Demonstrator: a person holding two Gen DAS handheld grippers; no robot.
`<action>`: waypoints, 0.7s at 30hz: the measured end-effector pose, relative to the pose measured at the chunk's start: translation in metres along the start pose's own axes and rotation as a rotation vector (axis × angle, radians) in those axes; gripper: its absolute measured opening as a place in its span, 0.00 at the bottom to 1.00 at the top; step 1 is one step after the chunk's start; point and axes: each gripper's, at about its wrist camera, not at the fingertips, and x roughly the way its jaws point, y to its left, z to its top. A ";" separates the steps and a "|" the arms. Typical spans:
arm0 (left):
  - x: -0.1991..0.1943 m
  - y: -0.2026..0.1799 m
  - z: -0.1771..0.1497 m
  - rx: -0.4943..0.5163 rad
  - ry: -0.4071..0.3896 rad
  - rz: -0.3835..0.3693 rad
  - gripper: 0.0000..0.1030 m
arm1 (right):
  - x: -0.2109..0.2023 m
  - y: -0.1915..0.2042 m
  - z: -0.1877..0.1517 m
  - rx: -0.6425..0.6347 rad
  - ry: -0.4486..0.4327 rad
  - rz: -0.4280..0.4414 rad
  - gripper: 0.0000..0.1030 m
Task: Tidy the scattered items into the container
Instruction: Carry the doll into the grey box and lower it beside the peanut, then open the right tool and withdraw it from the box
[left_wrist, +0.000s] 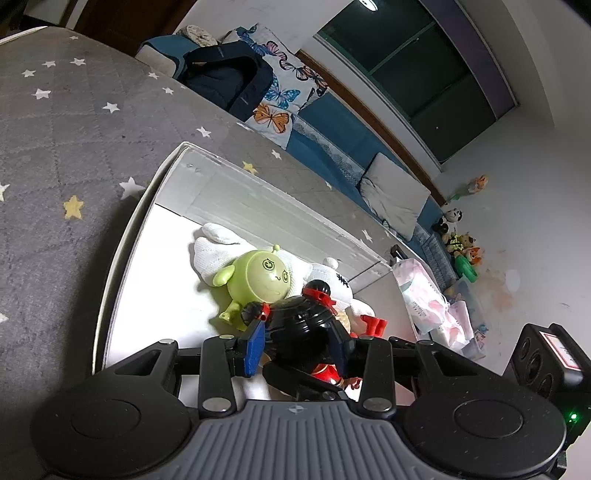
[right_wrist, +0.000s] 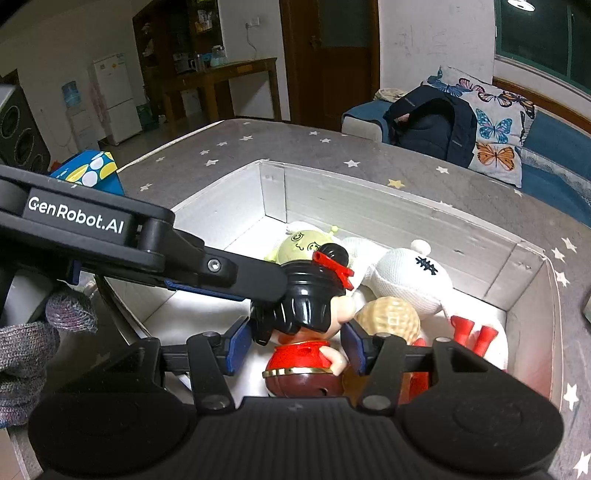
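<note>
A doll with black hair and a red outfit (right_wrist: 301, 306) hangs over the open white box (right_wrist: 406, 218). My left gripper (left_wrist: 297, 341) is shut on the doll's black head (left_wrist: 299, 325); it reaches in from the left in the right wrist view (right_wrist: 258, 280). My right gripper (right_wrist: 293, 345) straddles the doll's body with a gap at each pad, so it is open. In the box lie a green round-headed toy (left_wrist: 260, 277), a white plush (right_wrist: 410, 280), a beige knobbly ball (right_wrist: 391, 319) and a red piece (right_wrist: 476, 334).
The box sits on a grey star-patterned mat (left_wrist: 55, 166). Behind it are a blue sofa with a butterfly pillow (right_wrist: 495, 125) and a dark backpack (right_wrist: 432, 125). A black speaker (left_wrist: 546, 362) stands at the right. Plush toys (left_wrist: 461, 243) lie by the wall.
</note>
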 end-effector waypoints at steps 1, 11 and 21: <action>0.000 0.000 0.000 -0.001 -0.001 0.001 0.39 | 0.000 0.000 0.000 0.001 0.001 0.000 0.53; -0.002 -0.005 0.000 0.018 -0.002 0.029 0.39 | -0.011 -0.001 -0.004 0.013 -0.020 -0.009 0.53; -0.014 -0.019 -0.006 0.084 -0.011 0.070 0.39 | -0.033 0.004 -0.010 0.027 -0.069 -0.033 0.61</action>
